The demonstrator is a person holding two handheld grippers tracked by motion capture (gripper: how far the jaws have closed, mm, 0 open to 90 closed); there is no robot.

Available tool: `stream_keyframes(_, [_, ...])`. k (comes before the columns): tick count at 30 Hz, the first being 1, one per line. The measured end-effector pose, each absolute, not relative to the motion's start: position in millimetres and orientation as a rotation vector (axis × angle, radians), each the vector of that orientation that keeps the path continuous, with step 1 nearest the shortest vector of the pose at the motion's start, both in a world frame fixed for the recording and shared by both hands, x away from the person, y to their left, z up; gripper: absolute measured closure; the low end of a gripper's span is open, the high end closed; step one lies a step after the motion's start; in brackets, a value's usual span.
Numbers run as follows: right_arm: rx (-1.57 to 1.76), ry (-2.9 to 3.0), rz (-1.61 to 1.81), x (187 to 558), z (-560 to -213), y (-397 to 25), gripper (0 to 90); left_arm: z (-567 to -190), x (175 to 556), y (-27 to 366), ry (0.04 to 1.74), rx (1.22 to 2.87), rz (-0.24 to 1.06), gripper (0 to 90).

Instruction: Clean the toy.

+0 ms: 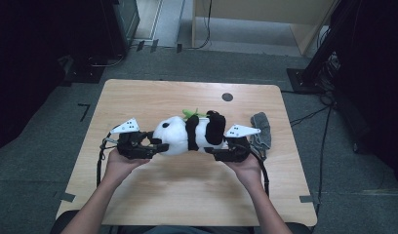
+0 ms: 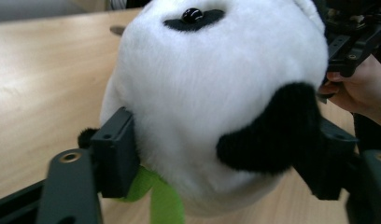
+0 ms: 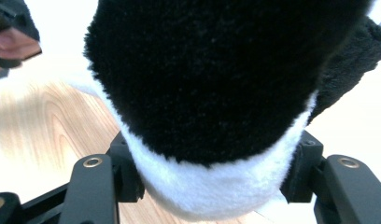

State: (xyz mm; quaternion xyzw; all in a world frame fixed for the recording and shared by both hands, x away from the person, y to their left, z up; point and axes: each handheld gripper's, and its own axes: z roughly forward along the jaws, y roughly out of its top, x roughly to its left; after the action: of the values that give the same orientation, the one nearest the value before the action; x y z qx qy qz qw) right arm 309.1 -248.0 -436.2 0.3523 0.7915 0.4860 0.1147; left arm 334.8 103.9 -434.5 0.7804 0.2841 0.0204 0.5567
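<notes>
— Black plush and a white band sit right up against the camera on the right tongs (image 3: 212, 186), whose jaws pinch the plush panda (image 1: 192, 134) at its rear end.

— And the other end?

— Left tongs (image 2: 216, 158) are pressed onto the panda's head; one jaw sits by the green ribbon (image 2: 165, 203) at the neck, the other against a black ear patch.

— Where is the panda, then?

— Between the two tongs, over the middle of the table (image 1: 187, 190). Whether its belly touches the wood or hangs just above it, I cannot tell.

— Which way does it lie?

— Long axis runs across the table from side to side. Head points toward the person's left, rear toward the grey cloth (image 1: 261, 130) that lies just beyond the right tongs (image 1: 225, 152). Its eye faces up, I think.

— What might go wrong?

— Soft filling gives under the jaws, so either grip could slide off the fur if the hands pull apart or lift unevenly. I also judge the head grip shallow: a twist could roll the round head out. A drop on the right could land on the cloth.
</notes>
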Motion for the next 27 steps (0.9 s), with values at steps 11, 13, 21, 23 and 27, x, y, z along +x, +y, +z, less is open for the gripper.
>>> stream_keyframes(11, [1.191, 2.315, 1.44, 315, -432, -266, 42.9, -444, 330, 121, 0.589, 1.847, 0.129, 24.4])
stream_keyframes(13, [1.225, 2.299, 1.463, 314, -431, -268, 43.0, -449, 329, 120, 0.578, 1.881, 0.138, 24.4])
stream_keyframes(21, [1.221, 2.28, 1.552, 307, -422, -268, 42.3, -455, 329, 111, 0.528, 1.896, 0.137, 23.9])
stream_keyframes(23, [1.228, 2.28, 1.561, 306, -421, -268, 42.4, -457, 331, 110, 0.52, 1.884, 0.114, 21.3])
stream_keyframes(27, [1.238, 2.288, 1.599, 306, -421, -264, 42.4, -459, 331, 103, 0.518, 1.881, 0.117, 16.3])
